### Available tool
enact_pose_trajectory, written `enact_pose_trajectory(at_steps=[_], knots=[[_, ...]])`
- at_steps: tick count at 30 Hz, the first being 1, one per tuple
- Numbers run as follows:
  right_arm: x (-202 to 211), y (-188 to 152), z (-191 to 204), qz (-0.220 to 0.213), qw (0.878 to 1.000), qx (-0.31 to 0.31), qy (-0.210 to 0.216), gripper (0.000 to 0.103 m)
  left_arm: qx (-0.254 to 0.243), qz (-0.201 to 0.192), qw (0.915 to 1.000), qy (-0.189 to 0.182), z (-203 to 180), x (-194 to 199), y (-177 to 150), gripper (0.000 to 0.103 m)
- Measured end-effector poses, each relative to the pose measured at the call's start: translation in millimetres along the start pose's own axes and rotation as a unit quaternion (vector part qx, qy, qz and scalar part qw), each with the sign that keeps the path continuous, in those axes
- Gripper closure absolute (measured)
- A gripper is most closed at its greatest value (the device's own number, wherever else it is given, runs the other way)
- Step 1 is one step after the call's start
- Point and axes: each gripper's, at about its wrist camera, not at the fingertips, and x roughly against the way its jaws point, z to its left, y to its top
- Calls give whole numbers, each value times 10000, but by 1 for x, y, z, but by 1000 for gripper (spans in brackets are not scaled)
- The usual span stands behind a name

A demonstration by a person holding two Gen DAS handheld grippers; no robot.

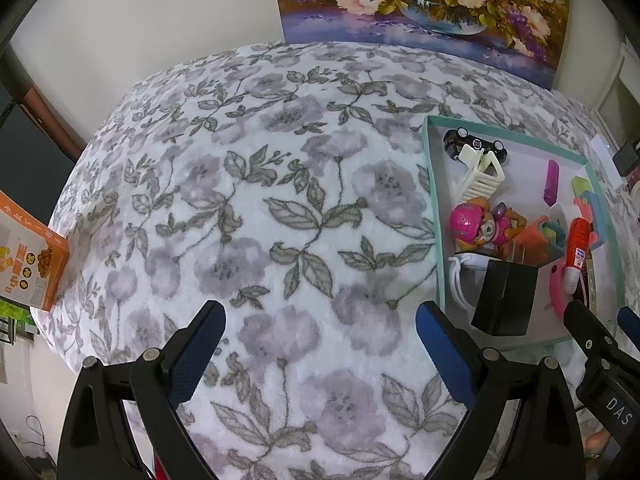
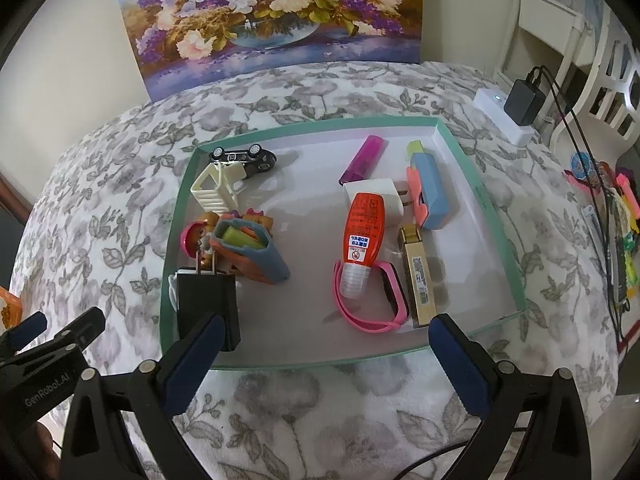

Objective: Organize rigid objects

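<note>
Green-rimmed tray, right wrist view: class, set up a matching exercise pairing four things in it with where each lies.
Things:
1. black toy car
2. black plug adapter
3. purple lighter
4. gold box

Places in the tray:
A. near left corner, standing with prongs up
B. far left corner, on its side
C. near right part, beside the pink watch
D. far middle

Pairs: 1-B, 2-A, 3-D, 4-C

Home, likely bedroom: floral fleece blanket (image 1: 256, 208), flower painting (image 2: 276, 12) against wall, white chair (image 2: 600, 80).
</note>
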Motion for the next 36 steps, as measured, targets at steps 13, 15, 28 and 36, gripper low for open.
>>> enact_pose_trajectory(at_steps=[13,15,28,36], knots=[[3,6,6,-93,9998,148,13,0,60,-111,9999,12,3,2,4,7],[4,6,7,-101,9998,166,17,0,68,-110,9999,19,4,1,4,7],[3,7,11,-103,9996,275,19,0,105,-94,9999,-33,5,-1,5,7],[3,7,12,-92,9995,292,16,0,95,-93,9999,-57,2,-1,6,7]])
